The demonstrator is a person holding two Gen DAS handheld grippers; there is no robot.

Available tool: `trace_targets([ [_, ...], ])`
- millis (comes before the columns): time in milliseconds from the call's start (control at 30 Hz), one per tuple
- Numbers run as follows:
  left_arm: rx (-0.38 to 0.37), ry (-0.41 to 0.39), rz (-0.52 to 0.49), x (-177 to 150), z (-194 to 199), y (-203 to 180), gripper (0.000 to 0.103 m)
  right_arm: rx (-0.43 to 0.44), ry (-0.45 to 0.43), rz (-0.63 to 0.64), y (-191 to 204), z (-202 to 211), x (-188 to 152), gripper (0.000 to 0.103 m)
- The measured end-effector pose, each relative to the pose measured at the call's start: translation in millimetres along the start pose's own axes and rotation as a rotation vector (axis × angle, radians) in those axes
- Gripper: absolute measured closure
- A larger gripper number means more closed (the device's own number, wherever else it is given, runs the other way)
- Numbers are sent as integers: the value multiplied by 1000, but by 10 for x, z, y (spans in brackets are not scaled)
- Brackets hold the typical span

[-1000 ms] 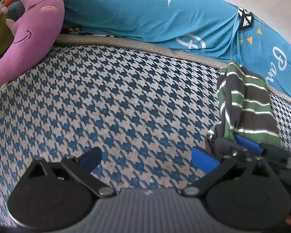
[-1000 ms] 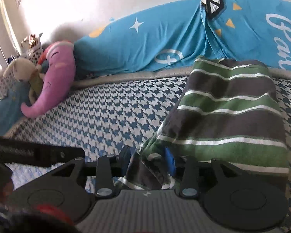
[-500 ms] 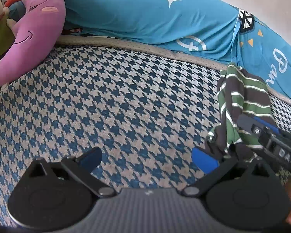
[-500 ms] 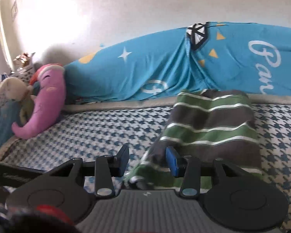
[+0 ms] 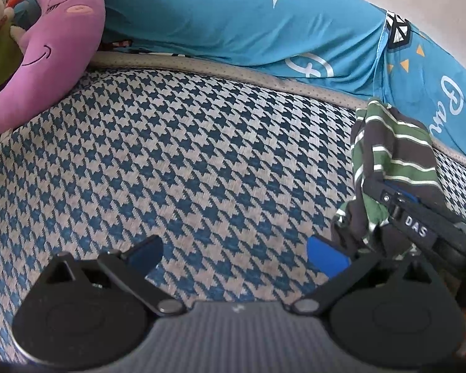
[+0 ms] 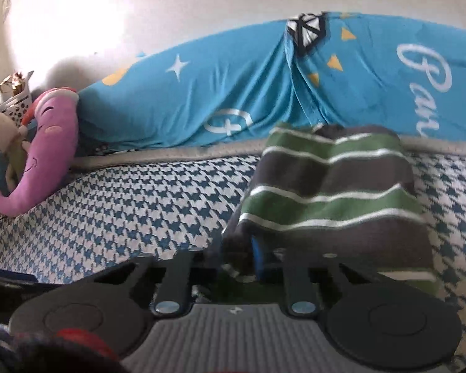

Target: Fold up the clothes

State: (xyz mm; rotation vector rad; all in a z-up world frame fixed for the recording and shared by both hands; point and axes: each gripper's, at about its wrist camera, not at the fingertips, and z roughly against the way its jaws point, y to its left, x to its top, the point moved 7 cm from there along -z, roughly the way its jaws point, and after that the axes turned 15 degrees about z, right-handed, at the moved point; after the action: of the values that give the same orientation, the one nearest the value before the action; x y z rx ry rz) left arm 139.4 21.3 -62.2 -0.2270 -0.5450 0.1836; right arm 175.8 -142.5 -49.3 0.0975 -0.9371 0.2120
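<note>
While the right gripper [image 6: 236,261] pinches the soft, light striped garment [image 6: 332,199] by its near edge, at the bed's [image 5: 186,161] far edge, the left gripper [image 5: 233,253] hangs wide, empty.

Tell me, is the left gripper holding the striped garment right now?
No, the left gripper is open over bare houndstooth cover; the striped garment is off to its right.

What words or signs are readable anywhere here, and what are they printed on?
"DAS": white letters on the right tool's black arm, seen from the left wrist view.
"Par", cut off by the picture edge: white script on the blue cover.
A circled symbol on the same cover is not readable as text.
</note>
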Motion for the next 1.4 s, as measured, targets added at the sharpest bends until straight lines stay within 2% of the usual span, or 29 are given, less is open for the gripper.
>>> trace_targets([
  [300, -5, 9, -18, -29, -10, -88, 0, 55, -29, -9, 3, 5, 55, 88],
  [400, -5, 9, -30, -45, -6, -133, 0, 54, -81, -56, -105, 183, 149, 88],
  [500, -6, 11, -50, -78, -16, -179, 0, 44, -96, -58, -196, 366, 167, 88],
  [700, 0, 16, -121, -217, -60, -279, 0, 41, -60, -23, -321, 600, 0, 88],
  [900, 20, 24, -174, -330, -132, -329, 0, 117, -3, 12, -329, 765, -231, 82],
  [1100, 38, 36, -176, -362, -190, -336, 0, 168, 19, 85, -222, 829, -360, 68],
  [1233, 37, 46, -177, -373, -219, -349, 0, 183, 19, 110, -186, 815, -399, 66],
  [1400, 39, 56, -181, -377, -255, -335, 0, 161, 49, 168, -134, 725, -470, 66],
])
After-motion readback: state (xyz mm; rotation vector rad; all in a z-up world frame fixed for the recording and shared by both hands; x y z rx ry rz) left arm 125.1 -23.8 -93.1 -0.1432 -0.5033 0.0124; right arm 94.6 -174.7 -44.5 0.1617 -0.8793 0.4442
